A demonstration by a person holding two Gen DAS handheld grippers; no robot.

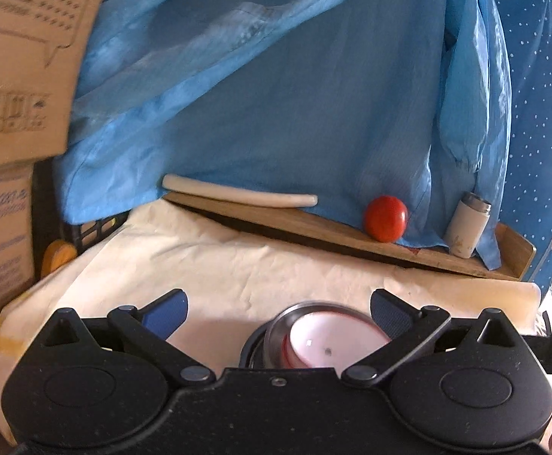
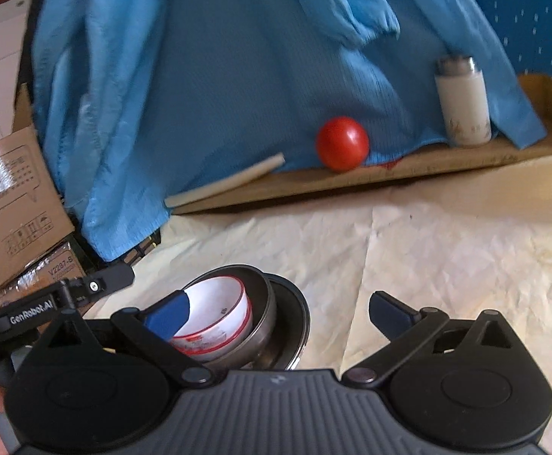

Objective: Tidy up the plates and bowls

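White with a red rim, the small bowl [image 2: 219, 314] sat nested in a steel bowl [image 2: 262, 318] on a dark plate [image 2: 298, 322], all stacked on the cream table cover [image 2: 446, 258]. Lay low between the left gripper [image 1: 279, 313]'s spread, empty fingers, nearer its right one. Stood left of the right gripper [image 2: 279, 313], likewise spread wide on nothing.

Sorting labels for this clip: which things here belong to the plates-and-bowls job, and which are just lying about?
Job: white bowl, nested in steel bowl, on dark plate; open left gripper; open right gripper.

Lying about: tomato, bottle, white stick, blue shirt, boxes.
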